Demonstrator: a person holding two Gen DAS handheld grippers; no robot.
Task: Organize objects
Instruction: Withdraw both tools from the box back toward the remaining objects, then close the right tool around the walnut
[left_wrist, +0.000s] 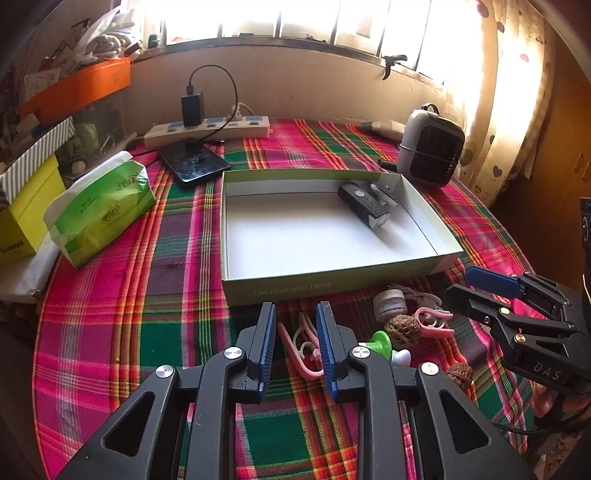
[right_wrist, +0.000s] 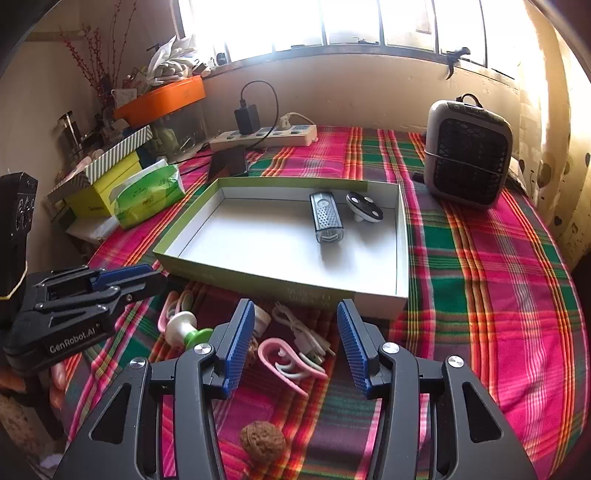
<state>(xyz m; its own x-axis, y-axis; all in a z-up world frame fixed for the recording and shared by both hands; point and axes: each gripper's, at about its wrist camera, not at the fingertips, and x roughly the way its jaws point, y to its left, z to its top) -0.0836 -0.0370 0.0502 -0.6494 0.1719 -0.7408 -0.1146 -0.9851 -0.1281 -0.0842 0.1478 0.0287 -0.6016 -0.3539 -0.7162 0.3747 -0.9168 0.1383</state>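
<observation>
Shallow green-sided box (right_wrist: 400, 258) on the plaid tablecloth (right_wrist: 498, 295), holding a black bike light (right_wrist: 327, 218) and a round dark disc (right_wrist: 364, 208) near its far right corner. Just before the box's near wall lay pink clips (right_wrist: 284, 360), a white cable (right_wrist: 303, 332) and a walnut (right_wrist: 262, 441). Left gripper (left_wrist: 295, 343) stood narrowly parted over a pink clip; right gripper (right_wrist: 295, 343) gaped wide; neither held anything.

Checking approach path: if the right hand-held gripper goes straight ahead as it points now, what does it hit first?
Probably the pink clip lying between the open fingers of the right hand-held gripper, with the white cable just beyond, then the near wall of the box. Depth is unclear, so it might pass above them.
</observation>
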